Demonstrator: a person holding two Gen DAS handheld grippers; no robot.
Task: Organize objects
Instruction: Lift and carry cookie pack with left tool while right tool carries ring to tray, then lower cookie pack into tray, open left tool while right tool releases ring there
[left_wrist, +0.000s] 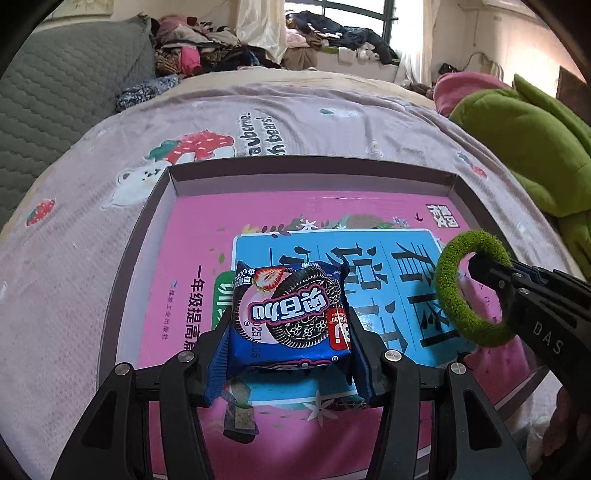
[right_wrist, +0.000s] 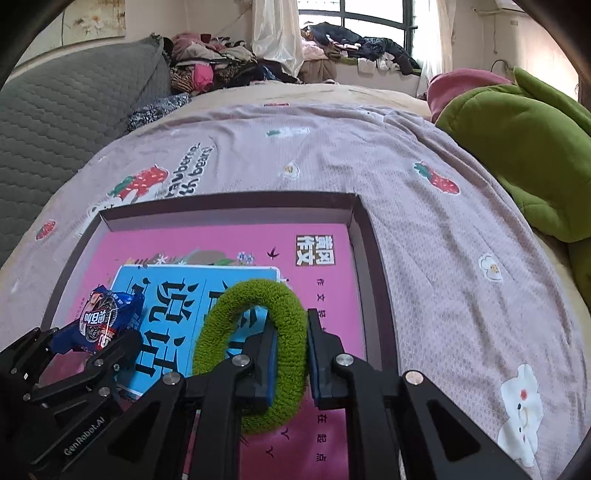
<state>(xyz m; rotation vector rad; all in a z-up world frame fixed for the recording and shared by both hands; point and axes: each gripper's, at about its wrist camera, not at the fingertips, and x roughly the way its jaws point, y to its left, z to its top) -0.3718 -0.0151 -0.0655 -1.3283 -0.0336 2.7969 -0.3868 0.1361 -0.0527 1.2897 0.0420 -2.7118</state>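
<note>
Gripping a crinkly cookie packet (left_wrist: 291, 314), left gripper (left_wrist: 290, 354); right gripper (right_wrist: 290, 354) pinches fuzzy ring (right_wrist: 255, 350).

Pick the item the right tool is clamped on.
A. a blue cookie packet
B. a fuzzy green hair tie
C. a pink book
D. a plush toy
B: in the right wrist view the right tool pinches one side of the fuzzy green hair tie; the blue cookie packet sits in the left tool.

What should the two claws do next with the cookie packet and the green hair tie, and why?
Probably lower both a little further, then open. The left claw grips the cookie packet and the right claw pinches the green hair tie; both hang above the books in the shallow box.
</note>
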